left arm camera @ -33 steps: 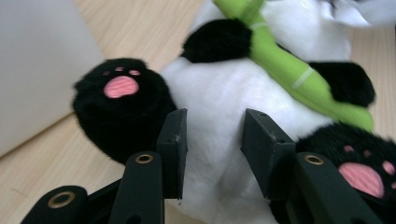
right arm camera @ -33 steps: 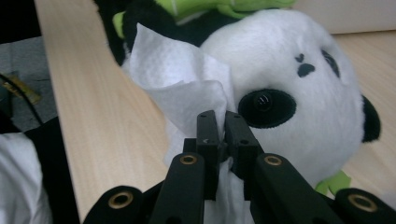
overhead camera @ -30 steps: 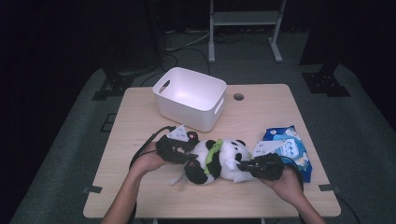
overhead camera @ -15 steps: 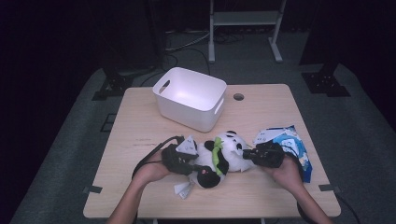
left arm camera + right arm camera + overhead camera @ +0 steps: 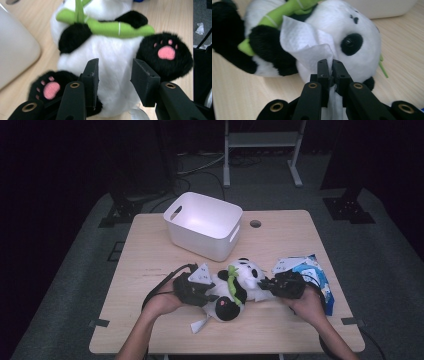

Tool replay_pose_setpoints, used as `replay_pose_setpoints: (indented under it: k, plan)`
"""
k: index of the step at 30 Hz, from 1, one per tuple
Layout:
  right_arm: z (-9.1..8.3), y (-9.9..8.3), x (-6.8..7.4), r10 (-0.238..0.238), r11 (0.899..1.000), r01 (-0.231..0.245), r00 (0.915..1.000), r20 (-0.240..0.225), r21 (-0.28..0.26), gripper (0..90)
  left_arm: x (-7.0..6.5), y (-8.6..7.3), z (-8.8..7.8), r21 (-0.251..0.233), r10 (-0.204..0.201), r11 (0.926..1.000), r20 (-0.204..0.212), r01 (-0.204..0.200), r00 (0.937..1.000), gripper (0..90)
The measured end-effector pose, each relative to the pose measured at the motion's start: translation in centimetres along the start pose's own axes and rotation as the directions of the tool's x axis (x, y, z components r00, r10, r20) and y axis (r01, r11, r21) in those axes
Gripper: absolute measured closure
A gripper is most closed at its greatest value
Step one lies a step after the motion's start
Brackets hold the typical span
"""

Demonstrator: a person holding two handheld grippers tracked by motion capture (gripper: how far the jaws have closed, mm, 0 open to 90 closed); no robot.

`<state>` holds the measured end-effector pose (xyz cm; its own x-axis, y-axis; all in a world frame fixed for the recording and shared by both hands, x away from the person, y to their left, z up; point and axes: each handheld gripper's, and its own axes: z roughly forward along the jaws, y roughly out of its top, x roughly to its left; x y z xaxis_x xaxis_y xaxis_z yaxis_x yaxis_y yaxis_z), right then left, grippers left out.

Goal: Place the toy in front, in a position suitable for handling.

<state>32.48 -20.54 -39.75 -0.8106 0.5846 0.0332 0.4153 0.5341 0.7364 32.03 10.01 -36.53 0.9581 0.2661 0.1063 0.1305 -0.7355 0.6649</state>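
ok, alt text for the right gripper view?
The right gripper, jaws shut, pinches a white tissue held against a plush panda lying on a wooden table. The panda hugs a green bamboo stalk, and a white bin sits behind its head.

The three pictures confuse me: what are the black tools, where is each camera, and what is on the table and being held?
A person sits at a wooden table holding a black two-jaw hand gripper in each hand. The high view looks down from above. Each gripper view looks along one tool's own jaws.

On the table are a white bin, a toy panda with a green stalk, and a blue packet.

The left gripper is open, its jaws astride the panda's white belly. The right gripper is shut on a white tissue that lies against the panda's head.
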Motion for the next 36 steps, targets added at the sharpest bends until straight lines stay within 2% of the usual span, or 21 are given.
replay_pose_setpoints:
  k: [3,5,6,9,11,14,15,16,17,20,21,29,31,34,35,36]
  plan:
    - [-0.2,0.0,0.7,-0.013,1.000,0.013,0.9997,-0.019,-0.008,84.7,0.9,0.3,-0.2,0.001,-0.001,1.0000,-0.007,0.001,1.0000,56.9]
    - [-0.2,0.0,1.2,-0.016,1.000,0.016,0.9991,-0.040,-0.009,84.7,1.8,0.3,-0.3,0.000,-0.020,0.9998,-0.021,0.020,0.9996,57.5]
    - [-0.1,-0.1,1.7,-0.027,1.000,0.026,0.9983,-0.052,-0.008,84.7,2.8,0.3,-0.5,0.004,-0.030,0.9995,-0.022,0.031,0.9993,58.1]
    - [0.0,-0.2,2.3,-0.031,0.999,0.030,0.9970,-0.071,-0.010,84.7,3.6,0.2,-0.7,0.004,-0.047,0.9989,-0.037,0.047,0.9982,58.4]
    - [0.4,-0.3,3.2,-0.047,0.999,0.047,0.9945,-0.093,-0.003,84.7,4.3,0.1,-0.9,0.003,-0.065,0.9979,-0.040,0.065,0.9971,58.4]
    - [0.7,-0.3,3.7,-0.057,0.998,0.058,0.9932,-0.102,0.004,84.7,5.4,-0.2,-1.1,0.012,-0.091,0.9957,-0.045,0.092,0.9948,58.4]
    - [0.8,-0.3,3.7,-0.060,0.998,0.061,0.9930,-0.102,0.003,84.6,5.6,-0.3,-1.0,0.006,-0.109,0.9940,-0.043,0.109,0.9931,58.4]
    - [0.8,-0.3,3.7,-0.061,0.998,0.061,0.9931,-0.101,0.001,84.7,5.6,-0.3,-1.0,0.006,-0.109,0.9940,-0.043,0.109,0.9931,58.4]
    - [0.8,-0.3,3.6,-0.055,0.998,0.056,0.9934,-0.100,0.001,84.7,6.0,-0.6,-0.8,0.014,-0.125,0.9920,-0.030,0.126,0.9917,58.4]
    - [0.8,-0.3,3.5,-0.048,0.999,0.047,0.9938,-0.100,-0.006,84.7,6.2,-0.8,-0.4,0.031,-0.136,0.9901,-0.013,0.137,0.9906,57.9]
    - [0.9,-0.3,3.4,-0.039,0.999,0.039,0.9943,-0.099,-0.010,84.7,6.2,-1.0,0.0,0.051,-0.140,0.9888,-0.003,0.140,0.9901,57.6]
    - [1.3,-0.4,3.2,-0.031,0.999,0.031,0.9957,-0.087,-0.011,84.7,5.5,-1.0,0.6,0.104,-0.113,0.9887,0.049,0.107,0.9924,57.7]
    - [1.3,-0.4,3.1,-0.027,1.000,0.026,0.9959,-0.086,-0.015,84.7,5.1,-0.9,0.6,0.123,-0.099,0.9884,0.076,0.089,0.9922,57.7]
    - [1.3,-0.4,2.9,-0.026,1.000,0.025,0.9963,-0.082,-0.012,84.7,4.1,-0.8,0.6,0.130,-0.091,0.9887,0.129,0.074,0.9876,57.7]
    - [1.3,-0.4,2.8,-0.023,1.000,0.022,0.9963,-0.082,-0.012,84.7,4.1,-0.8,0.6,0.130,-0.091,0.9887,0.129,0.074,0.9876,57.7]
    - [1.3,-0.4,2.8,-0.022,1.000,0.021,0.9964,-0.082,-0.013,84.7,3.5,-0.6,0.5,0.140,-0.072,0.9889,0.159,0.049,0.9847,57.8]
